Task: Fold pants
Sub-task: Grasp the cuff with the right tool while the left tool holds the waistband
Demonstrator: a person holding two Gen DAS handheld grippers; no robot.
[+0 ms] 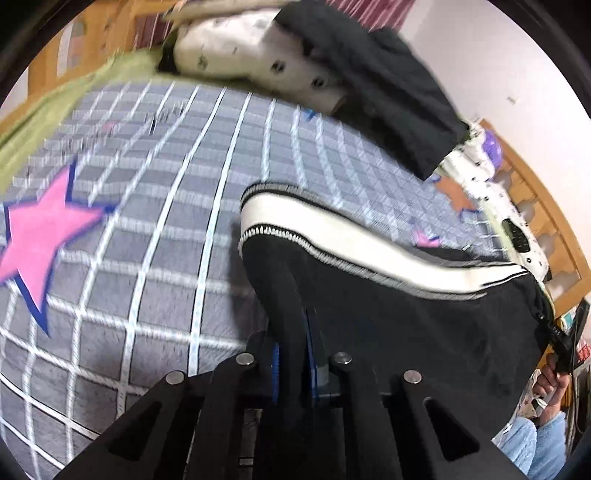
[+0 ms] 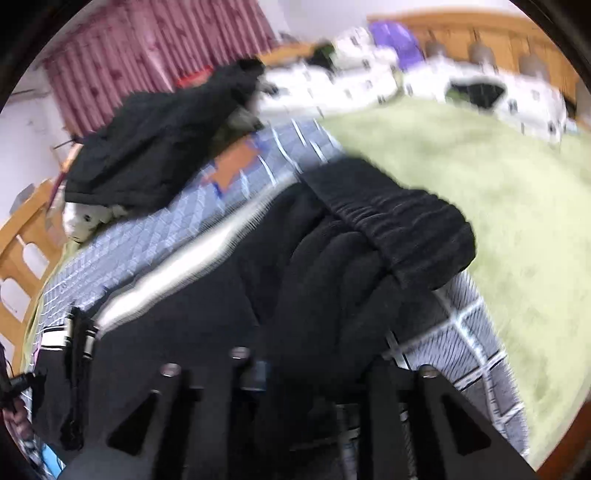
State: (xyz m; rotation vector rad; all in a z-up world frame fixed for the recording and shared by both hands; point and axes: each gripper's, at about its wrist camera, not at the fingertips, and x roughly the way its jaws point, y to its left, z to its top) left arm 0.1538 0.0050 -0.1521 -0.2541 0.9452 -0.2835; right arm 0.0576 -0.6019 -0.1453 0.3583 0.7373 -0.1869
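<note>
Black pants (image 1: 424, 332) with a white side stripe (image 1: 369, 254) stretch across the plaid bed cover between both grippers. In the left wrist view my left gripper (image 1: 297, 295) has its fingers pressed together on the black cloth just behind the leg hem (image 1: 255, 206). The right wrist view shows the gathered elastic waistband (image 2: 399, 218) bunched over my right gripper (image 2: 299, 354); its fingertips are buried in the cloth, which it holds. The left gripper's fingers (image 2: 77, 332) appear far left on the striped hem. A hand (image 1: 550, 376) holds the right gripper at the picture's right edge.
The grey plaid bed cover (image 1: 177, 206) bears pink stars (image 1: 40, 236). A dark garment (image 1: 388, 92) and a white spotted quilt (image 1: 258, 48) are piled at the back. A green blanket (image 2: 498, 192) lies to the right. A wooden bed frame (image 2: 480, 33) and pink curtains (image 2: 147, 59) border the bed.
</note>
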